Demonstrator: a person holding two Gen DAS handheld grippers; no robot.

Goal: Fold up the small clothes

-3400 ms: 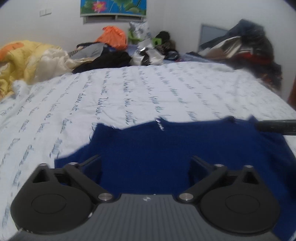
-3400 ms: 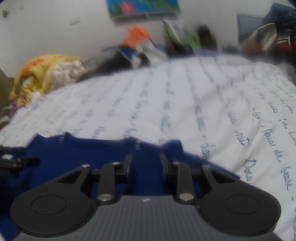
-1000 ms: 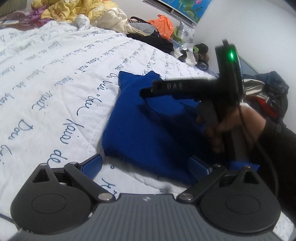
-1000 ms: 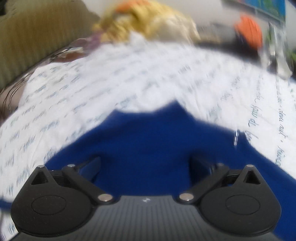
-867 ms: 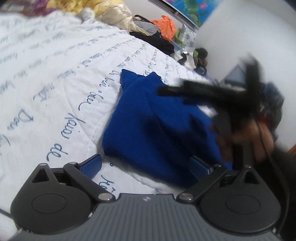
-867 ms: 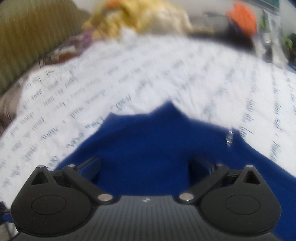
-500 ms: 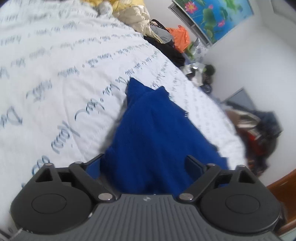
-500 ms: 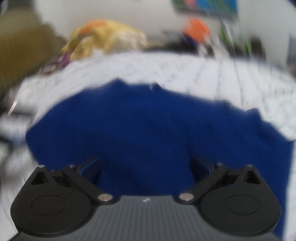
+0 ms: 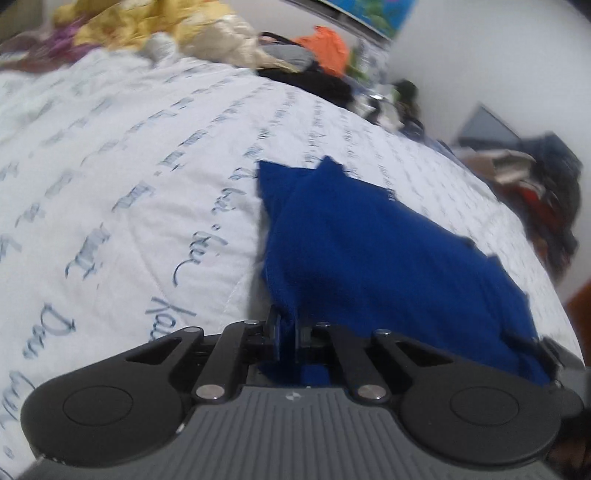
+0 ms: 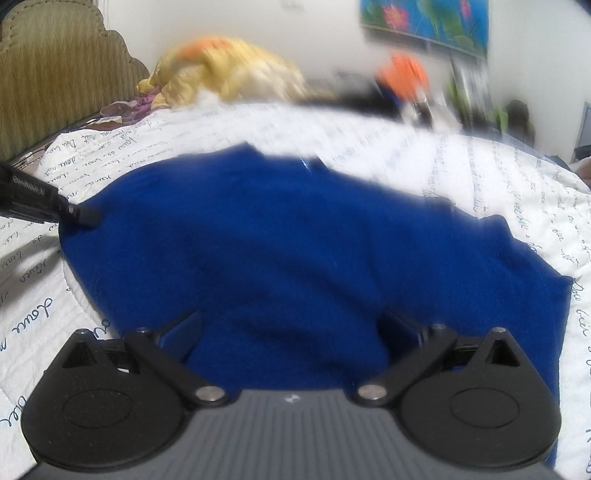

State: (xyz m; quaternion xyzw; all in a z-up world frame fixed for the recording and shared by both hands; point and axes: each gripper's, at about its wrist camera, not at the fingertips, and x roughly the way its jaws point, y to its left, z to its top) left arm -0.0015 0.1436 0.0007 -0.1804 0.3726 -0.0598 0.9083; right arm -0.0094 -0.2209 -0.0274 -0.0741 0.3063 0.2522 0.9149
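A dark blue garment [image 9: 369,251] lies folded on the white bedspread [image 9: 110,166] with blue script. My left gripper [image 9: 286,325] is at the garment's near left corner, its jaws closing tight, and a fold of blue cloth is pinched between the pads. The right wrist view shows the same garment [image 10: 295,240] spread wide in front of my right gripper [image 10: 290,328]. That gripper stands open low over the near edge, its fingers [image 10: 177,332] apart with cloth below them and nothing pinched. The left gripper's tip [image 10: 79,214] touches the garment's left edge there.
A yellow quilt [image 9: 166,29], an orange bag [image 9: 328,44] and dark clothes are heaped at the bed's far end. More clothes [image 9: 546,192] are piled off the right side. A padded headboard [image 10: 55,74] stands at far left.
The left jaws went from wide open to shut on the garment's near corner. The right gripper swung out of the left view and around to face the garment's long side.
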